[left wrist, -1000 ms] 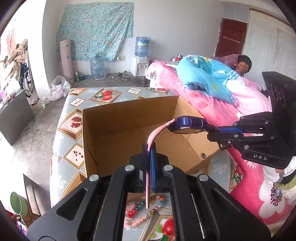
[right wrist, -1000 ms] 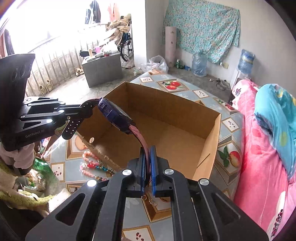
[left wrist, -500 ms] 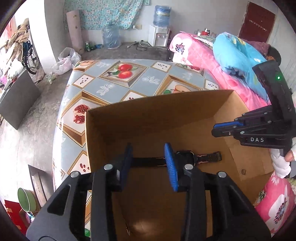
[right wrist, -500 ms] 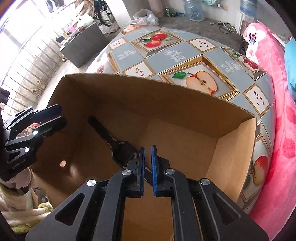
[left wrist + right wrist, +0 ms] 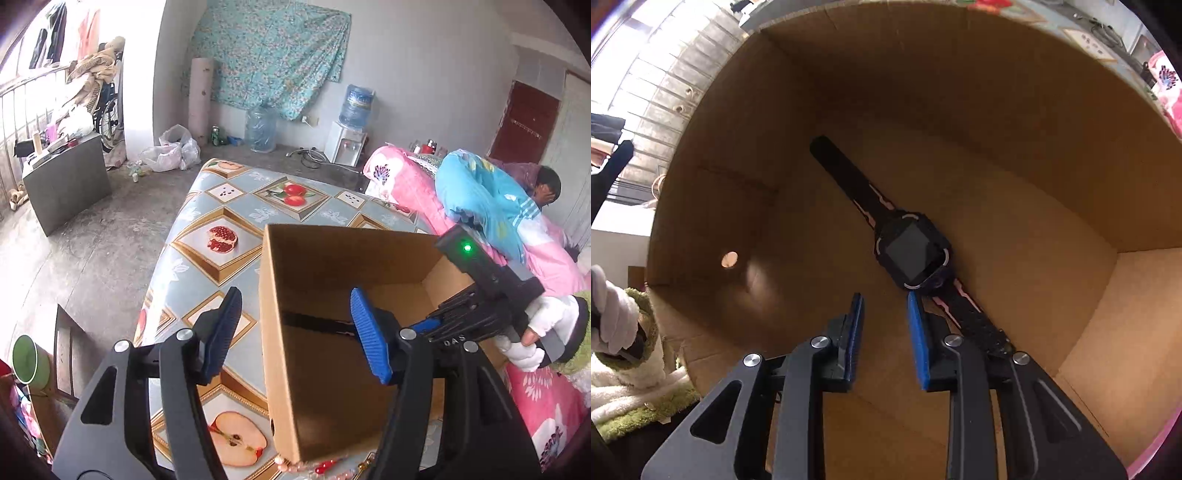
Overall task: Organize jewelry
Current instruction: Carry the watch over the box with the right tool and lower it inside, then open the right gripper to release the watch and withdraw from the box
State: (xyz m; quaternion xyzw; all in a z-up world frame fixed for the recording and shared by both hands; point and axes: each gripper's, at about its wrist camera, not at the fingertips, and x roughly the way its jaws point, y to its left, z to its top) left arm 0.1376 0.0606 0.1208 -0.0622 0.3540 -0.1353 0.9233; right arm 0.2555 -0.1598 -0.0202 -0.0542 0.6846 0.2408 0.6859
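Observation:
A dark watch [image 5: 912,254] with a square face and a black-and-pink strap lies flat on the floor of an open cardboard box [image 5: 1015,155]. My right gripper [image 5: 886,325] is open inside the box, its fingertips just short of the watch, empty. My left gripper [image 5: 295,332] is wide open and empty, straddling the box's left wall [image 5: 273,332]; the strap [image 5: 314,323] shows between its fingers. The right gripper's body [image 5: 476,295] reaches into the box from the right. A bead necklace [image 5: 325,467] lies on the table in front of the box.
The box stands on a table with a fruit-patterned cloth [image 5: 221,240]. A pink bed [image 5: 413,188] with a person lying on it is on the right. A grey cabinet [image 5: 66,181], water bottles and bags stand on the floor beyond.
Both grippers carried the watch into the box and released it. The left gripper opened wide and pulled back over the box's left wall. The right gripper opened and sank deeper inside.

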